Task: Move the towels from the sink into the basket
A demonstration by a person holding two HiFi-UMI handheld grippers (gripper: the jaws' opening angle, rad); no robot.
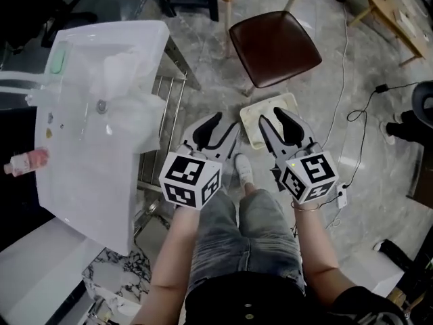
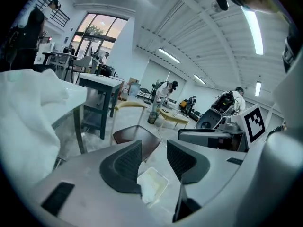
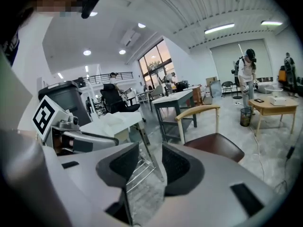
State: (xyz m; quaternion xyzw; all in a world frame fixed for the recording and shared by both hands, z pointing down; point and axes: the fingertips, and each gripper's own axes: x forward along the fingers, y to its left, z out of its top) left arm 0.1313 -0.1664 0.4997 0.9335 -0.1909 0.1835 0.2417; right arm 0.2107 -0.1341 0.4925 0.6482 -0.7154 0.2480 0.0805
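Clearly, white towels [image 1: 128,90] are heaped in the one sink [image 1: 88,181], their number not to be told. One basket [image 1: 249,124] is set on the floor beside one brown chair [image 1: 274,42], a metal rack [image 1: 164,110] between it and the sink. The left gripper [image 1: 220,127] and right gripper [image 1: 272,116] are held partly open, nothing gripped.

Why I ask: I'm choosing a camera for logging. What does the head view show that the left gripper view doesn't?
Only the head view: the sink seen from above, a pink bottle at its edge, and the person's legs. Only the left gripper view: a straight look along the left gripper, jaws apart with nothing between them, plus windows and people far back. Both: the towels, the brown chair and the basket on the floor.
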